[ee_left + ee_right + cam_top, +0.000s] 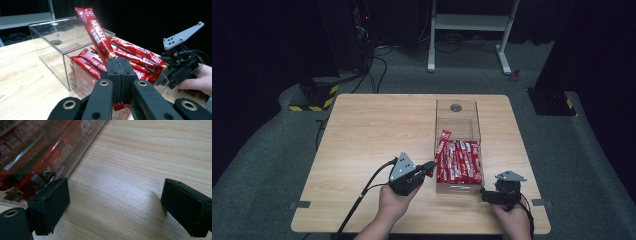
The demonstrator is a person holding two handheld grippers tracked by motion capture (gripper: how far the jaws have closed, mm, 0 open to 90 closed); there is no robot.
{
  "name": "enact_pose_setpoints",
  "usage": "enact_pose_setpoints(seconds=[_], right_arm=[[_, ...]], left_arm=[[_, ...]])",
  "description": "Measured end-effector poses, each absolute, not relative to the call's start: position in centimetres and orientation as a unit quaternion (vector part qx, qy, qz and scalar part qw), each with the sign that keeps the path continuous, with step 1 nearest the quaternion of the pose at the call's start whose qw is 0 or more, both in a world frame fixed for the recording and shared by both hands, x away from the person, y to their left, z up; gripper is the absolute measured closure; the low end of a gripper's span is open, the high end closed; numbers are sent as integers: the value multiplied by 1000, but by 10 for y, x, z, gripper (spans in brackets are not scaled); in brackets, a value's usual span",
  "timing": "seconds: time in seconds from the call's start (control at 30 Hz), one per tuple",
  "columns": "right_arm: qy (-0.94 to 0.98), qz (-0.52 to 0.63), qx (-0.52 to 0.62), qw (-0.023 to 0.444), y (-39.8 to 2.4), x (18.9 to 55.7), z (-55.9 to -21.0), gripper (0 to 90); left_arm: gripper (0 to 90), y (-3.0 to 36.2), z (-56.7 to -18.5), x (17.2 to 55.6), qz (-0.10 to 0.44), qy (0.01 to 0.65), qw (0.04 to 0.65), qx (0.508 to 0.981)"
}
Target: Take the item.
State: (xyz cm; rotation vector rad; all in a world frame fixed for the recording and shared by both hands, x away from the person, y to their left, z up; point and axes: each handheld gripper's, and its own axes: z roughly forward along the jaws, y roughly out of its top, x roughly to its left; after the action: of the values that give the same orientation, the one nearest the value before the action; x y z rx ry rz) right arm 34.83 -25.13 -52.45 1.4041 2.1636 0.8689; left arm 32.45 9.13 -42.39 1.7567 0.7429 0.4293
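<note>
My left gripper [430, 168] [120, 67] is shut on the lower end of a red Nescafe stick packet [443, 144] [96, 37]. The packet tilts up over the left wall of a clear plastic box [457, 114] [50, 52]. Several more red stick packets [459, 161] [130, 53] lie in the near half of the box. My right gripper [497, 194] [115, 202] rests low on the table at the box's near right corner, jaws open with only bare wood between them. Its left pad [50, 202] sits right beside the box wall [37, 157].
The wooden table [372, 135] has free room to the left of the box and behind it. The far half of the box holds no packets. A white metal frame [469, 25] stands on the floor beyond the table. The right gripper [180, 65] and hand appear in the left gripper view.
</note>
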Motion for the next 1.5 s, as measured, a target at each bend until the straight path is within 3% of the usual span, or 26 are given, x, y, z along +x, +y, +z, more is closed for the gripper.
enact_pose_setpoints(seconds=[0.43,1.1,1.5], right_arm=[[777,312,505,208,-251,348,-525,83],[779,314,502,207,-251,348,-525,82],[778,314,503,208,-250,348,-525,83]], left_arm=[[891,112,-433,322,185,331,553,742],[891,136,-444,316,169,401,600,672],[892,173,-448,321,216,373,543,721]])
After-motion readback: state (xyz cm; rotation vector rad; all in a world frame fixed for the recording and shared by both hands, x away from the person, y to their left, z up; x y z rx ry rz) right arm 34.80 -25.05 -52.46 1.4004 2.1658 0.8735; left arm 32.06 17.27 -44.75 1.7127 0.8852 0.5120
